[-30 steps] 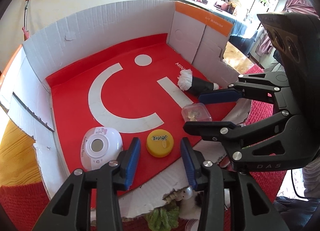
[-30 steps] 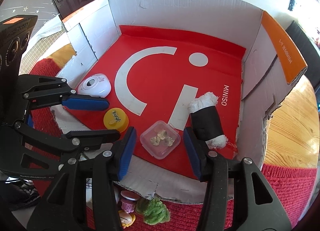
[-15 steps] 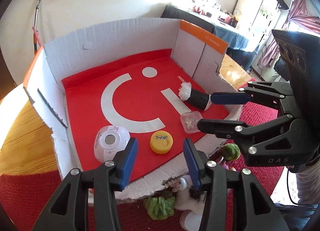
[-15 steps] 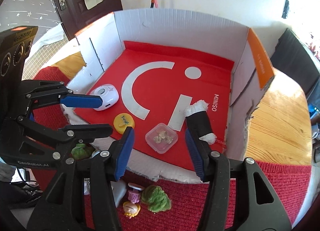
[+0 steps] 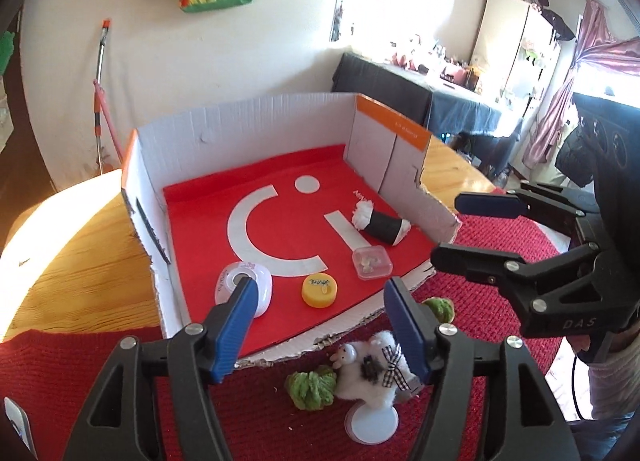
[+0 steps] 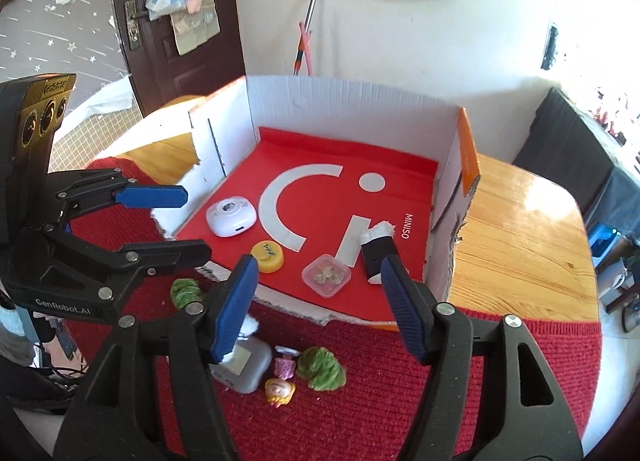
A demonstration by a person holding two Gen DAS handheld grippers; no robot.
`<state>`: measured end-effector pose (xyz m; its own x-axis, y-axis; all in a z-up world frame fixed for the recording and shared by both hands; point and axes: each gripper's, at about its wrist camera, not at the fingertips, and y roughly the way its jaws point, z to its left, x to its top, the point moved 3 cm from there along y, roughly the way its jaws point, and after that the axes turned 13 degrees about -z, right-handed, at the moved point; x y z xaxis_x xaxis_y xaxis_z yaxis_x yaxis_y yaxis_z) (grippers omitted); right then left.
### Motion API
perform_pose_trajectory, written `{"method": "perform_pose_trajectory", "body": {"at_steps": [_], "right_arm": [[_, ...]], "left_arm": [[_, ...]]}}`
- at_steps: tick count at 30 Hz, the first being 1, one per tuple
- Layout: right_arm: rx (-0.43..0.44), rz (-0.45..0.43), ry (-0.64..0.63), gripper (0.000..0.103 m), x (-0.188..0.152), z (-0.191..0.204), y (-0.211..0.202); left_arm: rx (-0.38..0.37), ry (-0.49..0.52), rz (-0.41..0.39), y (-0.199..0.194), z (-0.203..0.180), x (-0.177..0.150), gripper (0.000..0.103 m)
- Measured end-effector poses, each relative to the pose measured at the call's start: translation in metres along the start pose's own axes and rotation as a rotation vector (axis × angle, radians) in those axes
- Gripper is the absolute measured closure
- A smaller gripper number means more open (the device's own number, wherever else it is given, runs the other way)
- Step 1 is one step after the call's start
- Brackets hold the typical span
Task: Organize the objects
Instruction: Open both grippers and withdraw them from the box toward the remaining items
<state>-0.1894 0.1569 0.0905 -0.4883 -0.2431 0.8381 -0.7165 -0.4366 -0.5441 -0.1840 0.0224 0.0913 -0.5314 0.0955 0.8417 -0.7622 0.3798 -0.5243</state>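
- Left gripper [image 5: 324, 325] fingers have just been opening; spread, nothing between them.
- Right gripper [image 6: 316, 301] likewise.
- Cardboard box [image 5: 256, 129] holds yellow cap [image 5: 319, 290], clear case [image 5: 371, 262].

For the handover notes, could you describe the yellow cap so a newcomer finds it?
Look in the open cardboard box with the red floor. Along its torn front edge the yellow cap lies between a white device and a clear case; nothing else there is yellow.

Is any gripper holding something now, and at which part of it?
Nothing is held. The left gripper and the right gripper have just been opening, with nothing between their jaws.
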Motion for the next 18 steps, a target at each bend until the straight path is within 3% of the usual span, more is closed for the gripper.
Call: {"method": "perform_pose_trajectory", "body": {"at_steps": [11,18], "right_arm": [[-0.077,-0.183,-0.047,0.023,-0.017,0.020,-0.056],[-0.140,-0.273,-0.052,0.016,-0.038,0.027,-0.079]], "left_arm": [[0.101,0.007,-0.191,-0.055,-0.013,-0.012,0.024],[0.146,-0.002,-0.261,-0.076,-0.024,-0.030,0.019]]}}
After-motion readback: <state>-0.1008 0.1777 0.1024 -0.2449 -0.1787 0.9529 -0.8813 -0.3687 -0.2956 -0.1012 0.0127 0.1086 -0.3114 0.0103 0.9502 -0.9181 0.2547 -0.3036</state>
